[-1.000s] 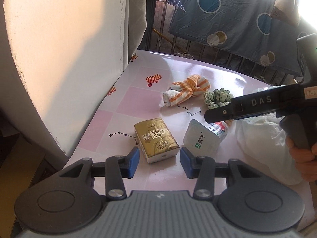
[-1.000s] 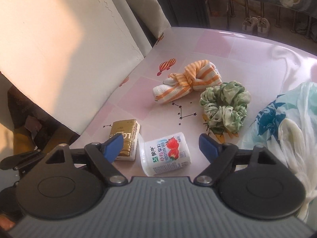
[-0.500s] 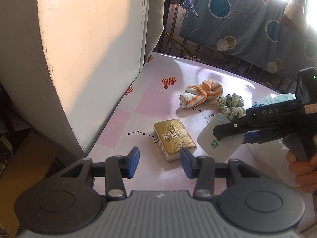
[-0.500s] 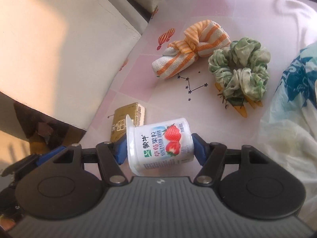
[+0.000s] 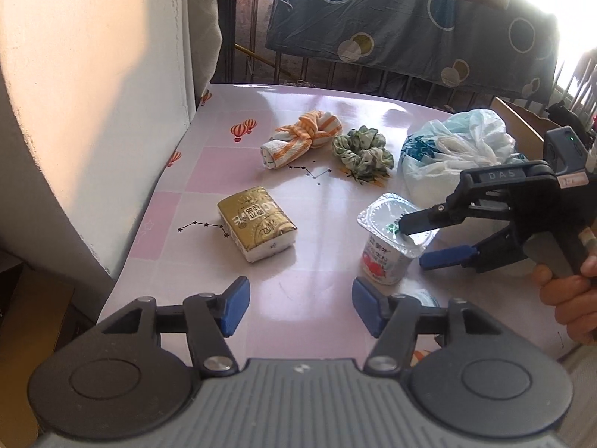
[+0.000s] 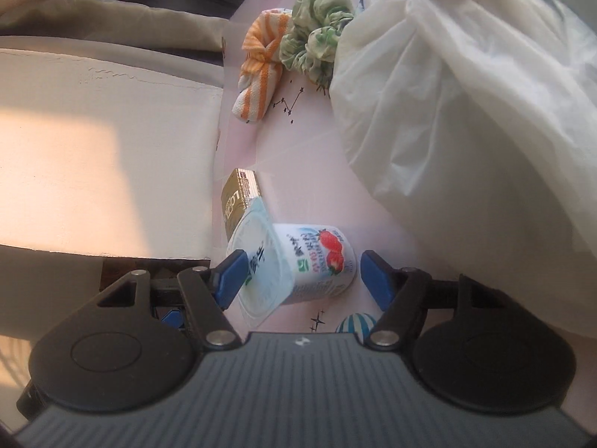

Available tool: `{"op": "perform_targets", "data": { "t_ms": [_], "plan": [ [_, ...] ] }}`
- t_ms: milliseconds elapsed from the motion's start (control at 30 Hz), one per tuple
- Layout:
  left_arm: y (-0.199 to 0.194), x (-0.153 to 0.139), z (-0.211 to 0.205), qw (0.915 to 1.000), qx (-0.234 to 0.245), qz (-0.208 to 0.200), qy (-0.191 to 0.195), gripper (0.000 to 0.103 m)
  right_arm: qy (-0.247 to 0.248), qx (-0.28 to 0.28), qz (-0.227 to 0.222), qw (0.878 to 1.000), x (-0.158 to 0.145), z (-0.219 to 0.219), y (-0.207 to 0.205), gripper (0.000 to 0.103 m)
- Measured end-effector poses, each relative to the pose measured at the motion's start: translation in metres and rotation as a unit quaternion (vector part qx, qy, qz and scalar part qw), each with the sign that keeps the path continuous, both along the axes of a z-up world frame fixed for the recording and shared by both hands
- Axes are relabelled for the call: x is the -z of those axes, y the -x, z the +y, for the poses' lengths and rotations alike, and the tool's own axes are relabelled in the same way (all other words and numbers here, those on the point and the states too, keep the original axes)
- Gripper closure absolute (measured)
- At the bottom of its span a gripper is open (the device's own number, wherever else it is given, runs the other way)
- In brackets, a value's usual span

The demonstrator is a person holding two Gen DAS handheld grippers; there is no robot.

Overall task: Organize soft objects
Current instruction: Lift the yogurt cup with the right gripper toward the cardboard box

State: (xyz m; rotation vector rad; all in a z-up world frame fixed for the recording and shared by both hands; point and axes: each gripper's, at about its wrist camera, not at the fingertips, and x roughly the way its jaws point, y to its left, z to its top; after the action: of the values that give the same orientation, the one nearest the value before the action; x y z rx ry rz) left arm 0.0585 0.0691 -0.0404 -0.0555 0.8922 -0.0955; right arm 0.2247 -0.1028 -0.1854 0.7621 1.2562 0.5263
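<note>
Cup stood up, right claw letting go

Left to right: your left claw [image 5: 298,304] is spreading, nothing between its pads, low centre over the worktop [image 5: 324,201]. The yoghurt cup [image 5: 390,242], lying on its side a second ago, now stands lower right; your right claw [image 5: 421,244] straddles it, opening, so it looks placed. Towel [image 5: 298,138] and scrunchie [image 5: 362,151] wait mid-frame.

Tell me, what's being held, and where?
Nothing is gripped. The right gripper's jaws are opening, the yogurt cup loose between them, lid to bottom. The left gripper's jaws are opening, empty.
</note>
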Motion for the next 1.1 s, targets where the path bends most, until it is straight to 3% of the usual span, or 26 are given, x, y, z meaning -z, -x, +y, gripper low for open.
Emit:
{"op": "perform_targets", "data": {
  "t_ms": [200, 333, 433, 667, 833, 1100],
  "plan": [
    [-0.011, 0.008, -0.031, 0.9985, 0.054, -0.007, -0.01, 0.04, -0.007, 0.023, -0.062, 0.998, -0.017, -0.015, 0.019, 0.051],
    [-0.02, 0.008, -0.055, 0.9948, 0.09, -0.041, -0.023, 0.04, -0.028, 0.035, -0.07, 0.997, -0.015, -0.024, 0.013, 0.058],
    [-0.031, 0.013, -0.067, 0.9931, 0.108, -0.04, -0.024, 0.04, -0.041, 0.044, -0.066, 0.996, -0.007, -0.026, 0.01, 0.064],
    [-0.054, 0.036, -0.079, 0.9925, 0.117, -0.016, -0.03, 0.041, -0.067, 0.056, -0.061, 0.994, 0.003, -0.028, 0.007, 0.074],
    [-0.061, 0.04, -0.076, 0.995, 0.096, -0.02, -0.016, 0.049, -0.076, 0.053, -0.064, 0.994, 0.007, -0.02, 0.004, 0.082],
    [-0.059, 0.04, -0.073, 0.9968, 0.074, -0.03, -0.01, 0.051, -0.065, 0.04, -0.087, 0.993, -0.007, -0.016, 0.01, 0.083]
  ]
}}
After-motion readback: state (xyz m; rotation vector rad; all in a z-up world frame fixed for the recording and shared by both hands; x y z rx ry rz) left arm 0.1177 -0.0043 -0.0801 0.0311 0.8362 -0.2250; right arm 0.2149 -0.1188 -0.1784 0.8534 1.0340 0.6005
